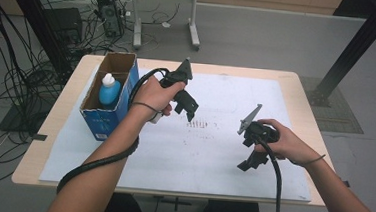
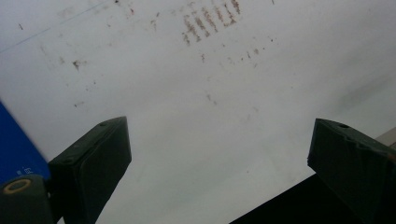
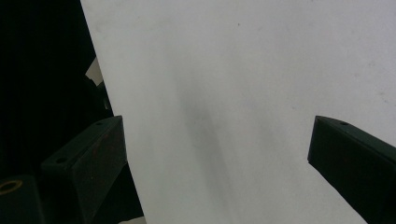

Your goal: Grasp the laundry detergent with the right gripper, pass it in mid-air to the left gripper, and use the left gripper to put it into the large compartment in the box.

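A blue cardboard box (image 1: 106, 111) stands at the table's left and holds a blue bottle with a white cap (image 1: 109, 89). My left gripper (image 1: 190, 107) hovers just right of the box, over the white sheet (image 1: 213, 153); its jaws stand wide apart in the left gripper view (image 2: 217, 154) with nothing between them. My right gripper (image 1: 251, 163) is held low over the sheet's right part, pointing toward the near edge. In the right gripper view (image 3: 217, 154) its jaws are spread wide and hold nothing.
Reddish smudges (image 1: 201, 124) mark the sheet's middle, also seen as smudges (image 2: 205, 21) ahead of the left jaws. A corner of the blue box (image 2: 16, 149) shows at left. Beyond the table stand a desk leg (image 1: 194, 31), floor cables (image 1: 8, 73) and a black post (image 1: 350, 52).
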Motion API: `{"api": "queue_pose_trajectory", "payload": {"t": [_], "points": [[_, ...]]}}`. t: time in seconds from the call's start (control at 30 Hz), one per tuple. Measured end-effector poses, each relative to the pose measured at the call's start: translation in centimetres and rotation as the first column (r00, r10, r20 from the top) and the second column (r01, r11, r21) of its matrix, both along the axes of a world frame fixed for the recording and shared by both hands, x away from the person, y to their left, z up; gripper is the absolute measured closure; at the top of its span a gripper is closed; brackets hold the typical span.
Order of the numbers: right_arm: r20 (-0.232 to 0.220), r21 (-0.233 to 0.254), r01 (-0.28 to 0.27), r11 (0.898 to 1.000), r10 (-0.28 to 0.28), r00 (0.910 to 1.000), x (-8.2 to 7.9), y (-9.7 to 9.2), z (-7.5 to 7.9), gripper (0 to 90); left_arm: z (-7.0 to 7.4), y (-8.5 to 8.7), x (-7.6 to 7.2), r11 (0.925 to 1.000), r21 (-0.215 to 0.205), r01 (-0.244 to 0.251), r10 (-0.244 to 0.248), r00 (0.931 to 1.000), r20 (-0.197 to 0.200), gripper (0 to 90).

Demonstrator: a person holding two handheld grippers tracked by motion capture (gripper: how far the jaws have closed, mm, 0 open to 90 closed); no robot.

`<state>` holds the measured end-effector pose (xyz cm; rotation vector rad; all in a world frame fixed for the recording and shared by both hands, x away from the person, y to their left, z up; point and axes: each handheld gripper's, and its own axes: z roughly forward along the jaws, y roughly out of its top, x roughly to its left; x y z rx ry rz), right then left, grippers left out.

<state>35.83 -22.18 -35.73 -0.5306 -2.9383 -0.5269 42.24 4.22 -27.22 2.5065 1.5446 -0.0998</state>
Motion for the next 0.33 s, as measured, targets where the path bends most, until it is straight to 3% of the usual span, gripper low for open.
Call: {"api": "queue_pose_trajectory", "payload": {"t": [0.33], "points": [[0.01, 0.013, 0.016, 1.0, -0.016, 0.9998, -0.33, 0.04, 0.47, 4.3, -0.25, 0.11, -0.17, 1.0, 0.0, 0.001, -0.001, 1.0, -0.007, 7.1]]}}
